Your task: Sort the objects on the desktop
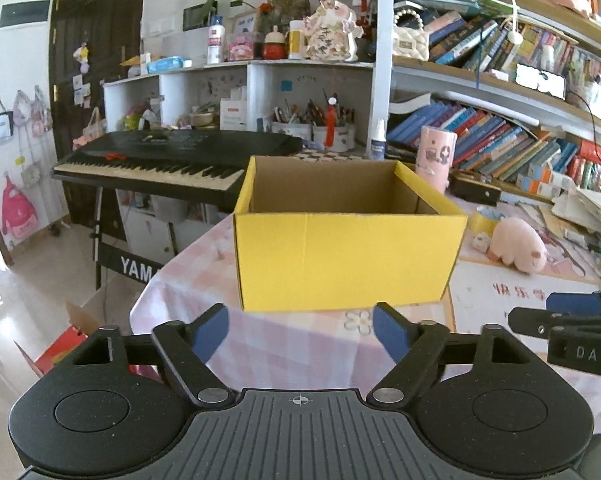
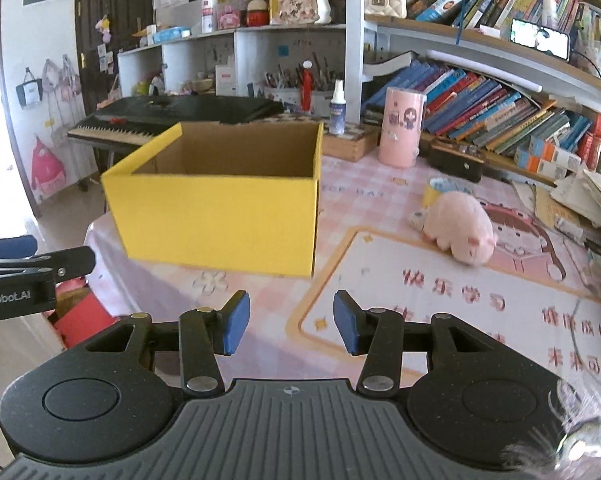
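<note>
An open yellow cardboard box point(image 1: 348, 260) point(image 2: 220, 220) stands on the pink checked tablecloth, and as far as its inside shows it is empty. A pink plush pig point(image 1: 520, 244) point(image 2: 460, 228) lies to the right of it, with a small yellow and blue roll point(image 2: 440, 190) just behind. My left gripper point(image 1: 300, 320) is open wide in front of the box, nothing between its blue pads. My right gripper point(image 2: 290, 304) is open with a narrower gap and holds nothing, near the box's right corner. Each gripper shows at the edge of the other's view.
A pink printed cylinder point(image 2: 400, 128), a spray bottle point(image 2: 336, 108) and a black case point(image 2: 456, 160) stand behind the box. Leaning books point(image 2: 500, 116) and paper stacks fill the right. A black keyboard point(image 1: 172, 160) stands beyond the table's left edge. A printed mat point(image 2: 460, 292) covers the near right.
</note>
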`<state>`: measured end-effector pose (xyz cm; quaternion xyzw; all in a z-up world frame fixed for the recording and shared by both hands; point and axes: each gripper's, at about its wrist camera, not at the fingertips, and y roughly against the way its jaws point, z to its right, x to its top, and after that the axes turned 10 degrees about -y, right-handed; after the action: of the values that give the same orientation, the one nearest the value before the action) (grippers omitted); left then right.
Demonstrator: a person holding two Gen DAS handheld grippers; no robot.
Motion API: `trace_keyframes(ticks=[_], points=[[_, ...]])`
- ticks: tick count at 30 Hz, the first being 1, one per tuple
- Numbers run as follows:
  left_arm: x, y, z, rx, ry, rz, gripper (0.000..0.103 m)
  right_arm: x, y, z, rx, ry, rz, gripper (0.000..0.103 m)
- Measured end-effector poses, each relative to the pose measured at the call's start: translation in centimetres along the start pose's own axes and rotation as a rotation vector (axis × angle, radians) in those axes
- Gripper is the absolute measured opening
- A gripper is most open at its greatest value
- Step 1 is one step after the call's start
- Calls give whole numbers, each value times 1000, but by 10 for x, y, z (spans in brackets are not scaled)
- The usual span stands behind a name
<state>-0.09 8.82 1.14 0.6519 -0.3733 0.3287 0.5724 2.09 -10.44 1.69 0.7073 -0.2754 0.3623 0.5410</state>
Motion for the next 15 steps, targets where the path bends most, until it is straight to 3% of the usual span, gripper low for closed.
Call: trace_keyframes(ticks=[15], points=[[-16, 10, 23, -77, -48, -30, 89, -27, 18, 2, -42, -7, -59, 52]])
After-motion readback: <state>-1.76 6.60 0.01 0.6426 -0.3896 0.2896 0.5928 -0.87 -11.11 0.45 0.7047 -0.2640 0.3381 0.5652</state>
